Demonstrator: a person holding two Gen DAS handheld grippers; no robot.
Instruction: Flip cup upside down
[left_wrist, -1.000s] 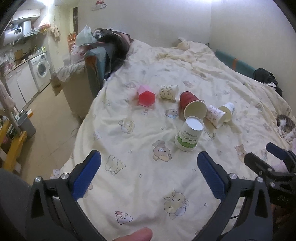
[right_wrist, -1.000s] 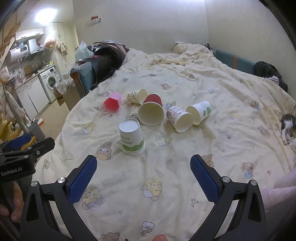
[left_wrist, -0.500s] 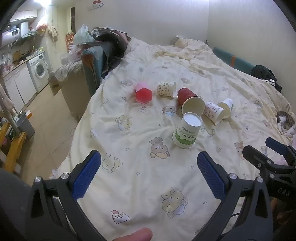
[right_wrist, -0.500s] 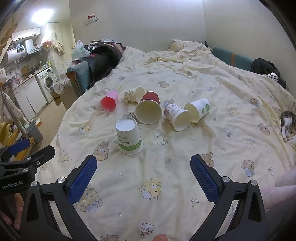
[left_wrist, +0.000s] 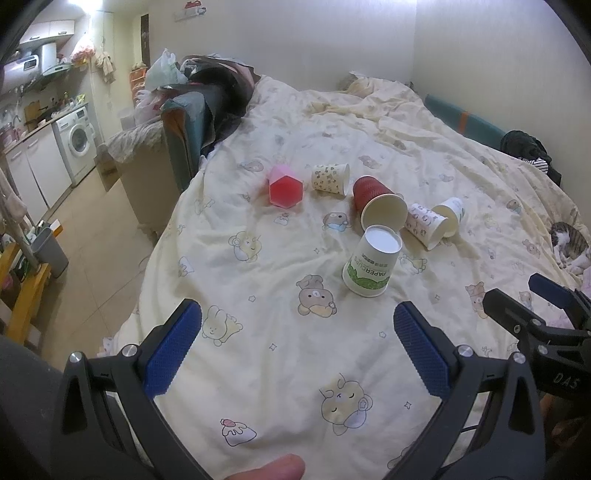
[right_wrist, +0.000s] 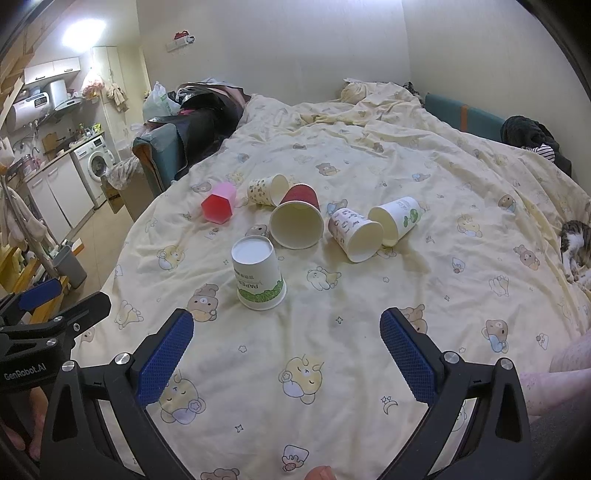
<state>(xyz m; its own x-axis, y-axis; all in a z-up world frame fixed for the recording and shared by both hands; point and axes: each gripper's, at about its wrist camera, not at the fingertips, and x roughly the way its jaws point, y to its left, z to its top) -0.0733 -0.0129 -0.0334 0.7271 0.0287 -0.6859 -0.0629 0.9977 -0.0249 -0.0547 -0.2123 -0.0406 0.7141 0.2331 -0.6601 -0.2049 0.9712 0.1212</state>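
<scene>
A white paper cup with a green band (left_wrist: 371, 265) stands upside down on the yellow bedspread; it also shows in the right wrist view (right_wrist: 258, 273). Behind it several cups lie on their sides: a red cup (right_wrist: 297, 218), a pink hexagonal cup (right_wrist: 218, 203), a patterned cup (right_wrist: 267, 190), a white printed cup (right_wrist: 355, 234) and a white cup with a green leaf (right_wrist: 397, 219). My left gripper (left_wrist: 295, 350) is open and empty, short of the cups. My right gripper (right_wrist: 286, 354) is open and empty, also short of them.
The bed's left edge drops to a tiled floor (left_wrist: 92, 221) with a grey bin (left_wrist: 50, 249). A sofa with clothes (left_wrist: 192, 122) stands beside the bed. A cat (right_wrist: 572, 247) lies at the bed's right edge. The wall runs behind.
Both grippers have drawn back and risen slightly, so the cups look a little farther off. The cups have not moved. Both grippers stay open.
</scene>
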